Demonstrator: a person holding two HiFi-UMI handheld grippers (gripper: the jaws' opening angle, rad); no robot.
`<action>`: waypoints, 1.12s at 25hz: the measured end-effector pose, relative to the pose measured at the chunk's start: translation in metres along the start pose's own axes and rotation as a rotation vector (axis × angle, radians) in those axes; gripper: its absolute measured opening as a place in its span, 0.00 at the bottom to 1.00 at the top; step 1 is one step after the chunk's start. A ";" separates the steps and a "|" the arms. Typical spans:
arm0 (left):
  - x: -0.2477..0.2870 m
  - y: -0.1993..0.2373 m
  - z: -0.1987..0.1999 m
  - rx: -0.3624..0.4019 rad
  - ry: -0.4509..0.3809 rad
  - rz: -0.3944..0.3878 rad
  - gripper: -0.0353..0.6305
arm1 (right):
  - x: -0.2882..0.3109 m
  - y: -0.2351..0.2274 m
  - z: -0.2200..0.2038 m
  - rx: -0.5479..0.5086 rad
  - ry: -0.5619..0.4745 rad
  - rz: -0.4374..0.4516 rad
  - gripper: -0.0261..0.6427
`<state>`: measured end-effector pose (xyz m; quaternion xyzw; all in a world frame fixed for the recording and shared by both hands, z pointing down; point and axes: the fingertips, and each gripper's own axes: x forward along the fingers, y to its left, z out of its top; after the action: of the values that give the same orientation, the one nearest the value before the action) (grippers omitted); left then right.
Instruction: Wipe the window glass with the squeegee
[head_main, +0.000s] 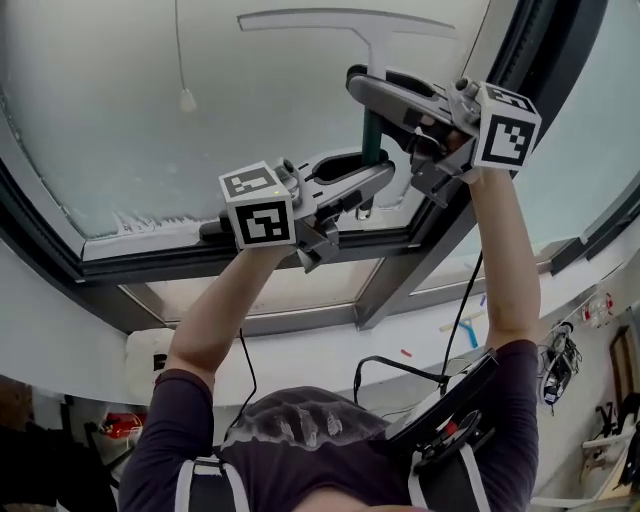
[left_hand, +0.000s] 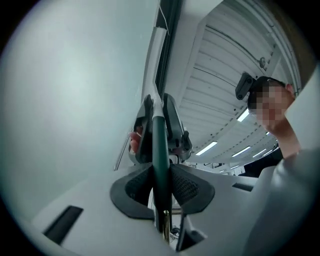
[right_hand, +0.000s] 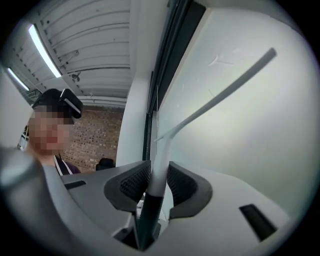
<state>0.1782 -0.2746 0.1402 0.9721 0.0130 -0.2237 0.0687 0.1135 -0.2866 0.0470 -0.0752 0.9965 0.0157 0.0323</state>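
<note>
A squeegee (head_main: 375, 40) is held up against the pale, hazy window glass (head_main: 120, 100), with its long blade laid across the pane near the upper frame. Its dark green handle (left_hand: 159, 145) is pinched low down by the left gripper (left_hand: 161, 187), pads pressed on from both sides. Just above, where the handle turns pale, the right gripper (right_hand: 156, 185) is clamped on it likewise.

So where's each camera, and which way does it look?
Head view: on the head, facing the glass; shows both arms, with left gripper and right gripper shut on the squeegee.
Left gripper view: on the left gripper, looking along its jaws up the squeegee; shows the right gripper and the person.
Right gripper view: on the right gripper, looking toward the blade; shows the person.
All three share squeegee and glass.
</note>
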 end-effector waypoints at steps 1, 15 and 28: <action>0.002 0.001 0.004 0.012 0.017 -0.003 0.19 | -0.004 0.000 0.002 -0.010 -0.035 -0.009 0.17; 0.038 0.034 0.073 -0.157 -0.056 -0.048 0.19 | -0.033 -0.061 0.063 0.054 -0.256 -0.219 0.17; 0.051 0.050 0.053 -0.196 -0.049 -0.032 0.19 | -0.038 -0.073 0.051 0.076 -0.198 -0.238 0.17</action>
<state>0.2041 -0.3316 0.0774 0.9546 0.0488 -0.2462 0.1604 0.1649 -0.3516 -0.0036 -0.1895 0.9724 -0.0185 0.1346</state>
